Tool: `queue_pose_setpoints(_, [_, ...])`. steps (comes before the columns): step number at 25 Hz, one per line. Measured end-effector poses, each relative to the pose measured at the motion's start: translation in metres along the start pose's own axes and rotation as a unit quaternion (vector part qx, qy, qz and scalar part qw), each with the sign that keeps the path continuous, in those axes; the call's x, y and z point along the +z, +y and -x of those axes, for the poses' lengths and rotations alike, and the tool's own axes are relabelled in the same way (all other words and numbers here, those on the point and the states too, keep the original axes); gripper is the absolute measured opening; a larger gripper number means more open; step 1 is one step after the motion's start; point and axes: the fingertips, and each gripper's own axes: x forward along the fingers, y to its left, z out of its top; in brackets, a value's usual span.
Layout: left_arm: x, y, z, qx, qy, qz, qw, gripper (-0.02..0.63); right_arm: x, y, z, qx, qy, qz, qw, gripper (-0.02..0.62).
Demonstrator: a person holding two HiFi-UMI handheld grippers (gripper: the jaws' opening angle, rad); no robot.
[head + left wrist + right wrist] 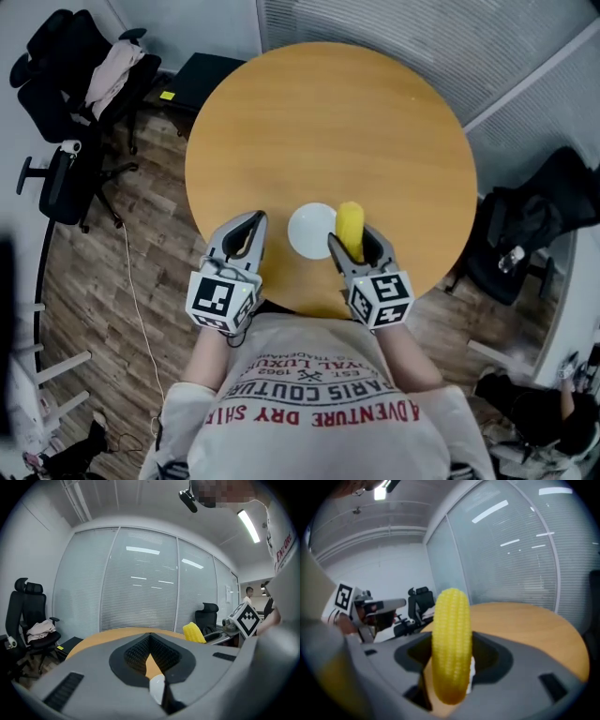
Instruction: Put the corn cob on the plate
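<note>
The yellow corn cob (350,226) is clamped between the fingers of my right gripper (354,244), just right of the small white plate (309,231) near the front edge of the round wooden table (328,122). In the right gripper view the corn cob (451,644) stands upright in the jaws, which are shut on it, and a sliver of plate (472,668) shows behind it. My left gripper (249,227) hovers left of the plate, shut and holding nothing. Through the left gripper (150,641) I see table and a bit of plate (157,687), with the corn cob (193,632) to the right.
A black office chair (70,75) with clothing draped on it stands at the far left. A black box (202,80) sits beside the table. Another dark chair with a bag (530,234) is at the right. Glass partition walls with blinds (140,583) surround the room.
</note>
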Motion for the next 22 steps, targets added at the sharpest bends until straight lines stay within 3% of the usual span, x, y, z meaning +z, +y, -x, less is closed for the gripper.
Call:
queue_pose_setpoints(9, [-0.037, 0.021, -0.028, -0.054, 0.041, 0.016, 0.9976, 0.031, -0.056, -0.012, -0.044, -0.052, 0.074, -0.01, 0.996, 0.261])
queue_pose_setpoints(22, [-0.078, 0.044, -0.045, -0.071, 0.084, 0.026, 0.9936, 0.032, -0.128, -0.011, -0.09, -0.044, 0.196, -0.015, 0.98, 0.261])
